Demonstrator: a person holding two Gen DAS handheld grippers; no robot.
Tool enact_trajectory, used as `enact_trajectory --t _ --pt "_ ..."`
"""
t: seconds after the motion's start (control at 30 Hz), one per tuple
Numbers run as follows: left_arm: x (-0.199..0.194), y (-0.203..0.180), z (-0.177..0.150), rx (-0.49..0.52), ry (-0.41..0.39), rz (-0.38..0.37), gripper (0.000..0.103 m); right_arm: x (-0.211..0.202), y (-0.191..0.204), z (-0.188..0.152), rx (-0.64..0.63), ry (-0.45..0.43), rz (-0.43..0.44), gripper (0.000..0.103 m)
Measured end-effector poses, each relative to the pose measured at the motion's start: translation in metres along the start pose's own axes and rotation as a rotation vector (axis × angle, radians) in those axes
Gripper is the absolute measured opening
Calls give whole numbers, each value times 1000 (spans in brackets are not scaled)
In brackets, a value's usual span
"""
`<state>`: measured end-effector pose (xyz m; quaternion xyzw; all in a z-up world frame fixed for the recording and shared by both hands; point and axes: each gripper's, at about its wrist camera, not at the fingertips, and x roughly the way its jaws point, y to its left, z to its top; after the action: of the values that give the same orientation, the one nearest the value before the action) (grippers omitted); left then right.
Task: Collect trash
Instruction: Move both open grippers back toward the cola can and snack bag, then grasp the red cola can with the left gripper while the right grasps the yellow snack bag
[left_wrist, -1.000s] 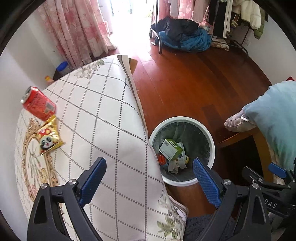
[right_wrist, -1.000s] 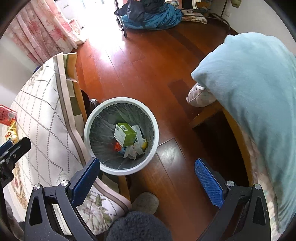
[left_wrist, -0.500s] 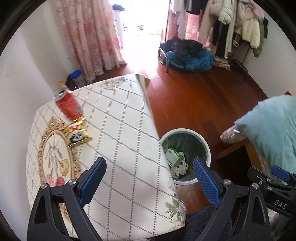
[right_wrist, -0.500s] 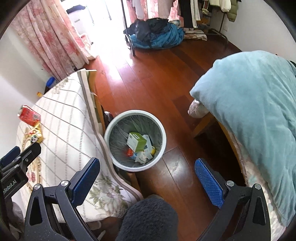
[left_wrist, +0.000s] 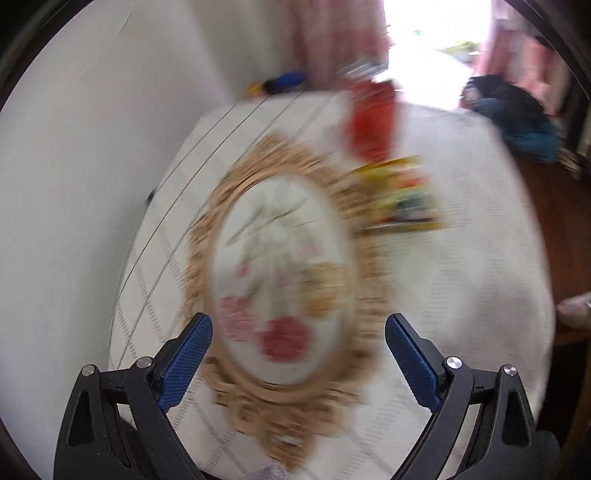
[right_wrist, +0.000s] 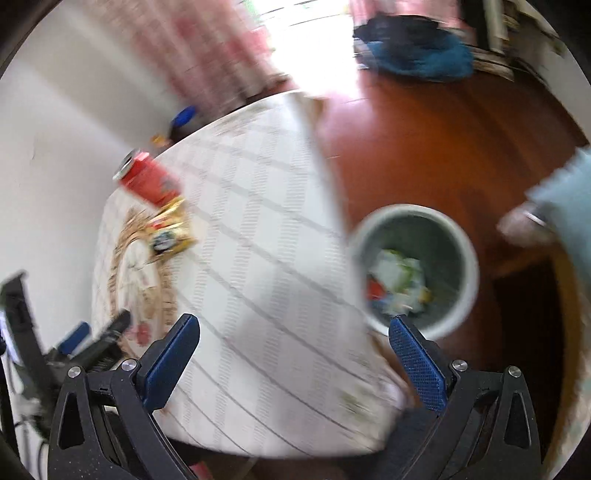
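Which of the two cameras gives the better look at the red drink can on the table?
The right wrist view: the red can shows its silver top and whole side, only mildly blurred. In the left wrist view it is a smeared red streak.

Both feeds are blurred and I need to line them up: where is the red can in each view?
Left wrist: red can top centre, far across the table, blurred.
Right wrist: the can upper left, near the wall.
Shared landmark: the yellow snack packet lies just beside it in both.
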<state>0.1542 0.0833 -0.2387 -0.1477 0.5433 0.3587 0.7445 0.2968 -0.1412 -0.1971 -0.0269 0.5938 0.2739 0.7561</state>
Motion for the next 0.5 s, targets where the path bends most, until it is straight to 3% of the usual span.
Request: enact_trajectory --t 0.1,0.27,0.43,0.5 --pt "36 34 7 -58 58 3 102 44 63 29 -97 28 -2 103" --pt "66 61 18 -98 101 -10 102 103 131 68 -207 62 -52 103" --pt "80 65 23 -84 122 -23 102 150 154 86 -234 100 -97 102" --pt "83 64 24 -79 125 -25 102 162 157 88 -235 119 -99 91"
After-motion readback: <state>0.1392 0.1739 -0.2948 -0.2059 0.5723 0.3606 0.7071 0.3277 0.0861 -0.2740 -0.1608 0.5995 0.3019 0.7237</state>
